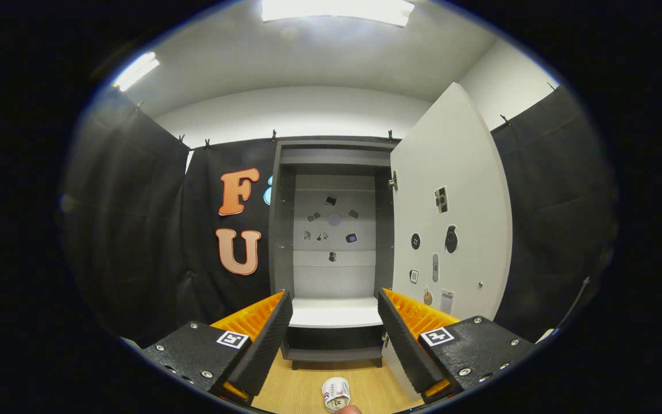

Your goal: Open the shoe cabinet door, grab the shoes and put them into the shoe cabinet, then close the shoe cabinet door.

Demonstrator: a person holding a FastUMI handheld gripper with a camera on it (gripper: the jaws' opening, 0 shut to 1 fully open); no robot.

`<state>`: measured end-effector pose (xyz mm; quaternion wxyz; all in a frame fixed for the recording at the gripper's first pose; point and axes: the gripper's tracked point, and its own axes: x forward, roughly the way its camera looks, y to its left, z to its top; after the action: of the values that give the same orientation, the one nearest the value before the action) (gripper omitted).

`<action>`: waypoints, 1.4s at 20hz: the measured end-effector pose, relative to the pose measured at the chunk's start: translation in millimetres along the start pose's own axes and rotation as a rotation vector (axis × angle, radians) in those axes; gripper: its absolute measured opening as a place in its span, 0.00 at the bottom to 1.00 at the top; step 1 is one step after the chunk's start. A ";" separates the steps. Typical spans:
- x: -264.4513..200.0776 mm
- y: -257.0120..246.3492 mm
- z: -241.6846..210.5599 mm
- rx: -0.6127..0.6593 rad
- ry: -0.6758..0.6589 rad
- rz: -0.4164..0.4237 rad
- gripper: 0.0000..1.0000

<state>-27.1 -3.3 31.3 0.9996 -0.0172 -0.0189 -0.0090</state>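
Down between the fingers, near the camera: one white shoe (336, 394) on the wood floor (296, 388). Gripper (335, 313) spread wide, gripping nothing. Just ahead, shoe cabinet (334, 241) with door (451, 207) swung open to the right, white shelf (335, 312) bare, stickers on back panel and door.

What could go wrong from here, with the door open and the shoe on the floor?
1. The shoe lies on the floor close under the open gripper, so the fingers may come down badly placed and grip it poorly.
2. The open door stands just right of the cabinet; carrying the shoe to the white shelf, the right finger could knock the door.
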 end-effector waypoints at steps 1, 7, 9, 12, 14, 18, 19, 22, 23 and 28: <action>3.5 3.6 -5.1 0.003 0.009 -0.002 0.93; 22.6 16.5 -71.2 -0.014 0.152 -0.004 0.93; 28.0 18.5 -96.8 -0.014 0.205 -0.002 0.94; 34.7 22.5 -144.9 0.008 0.302 0.003 0.93; 38.2 23.0 -184.9 0.033 0.383 0.005 0.93; 37.7 22.0 -271.4 0.078 0.562 0.013 0.94; 37.3 22.1 -290.2 0.090 0.596 0.012 0.94; 32.9 19.7 -340.9 0.110 0.688 0.007 0.93; 31.4 19.5 -356.1 0.110 0.713 0.007 0.94; 31.3 22.2 -418.6 0.098 0.823 0.015 0.94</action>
<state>20.3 3.9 -386.3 0.9234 0.0353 0.3820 -0.0070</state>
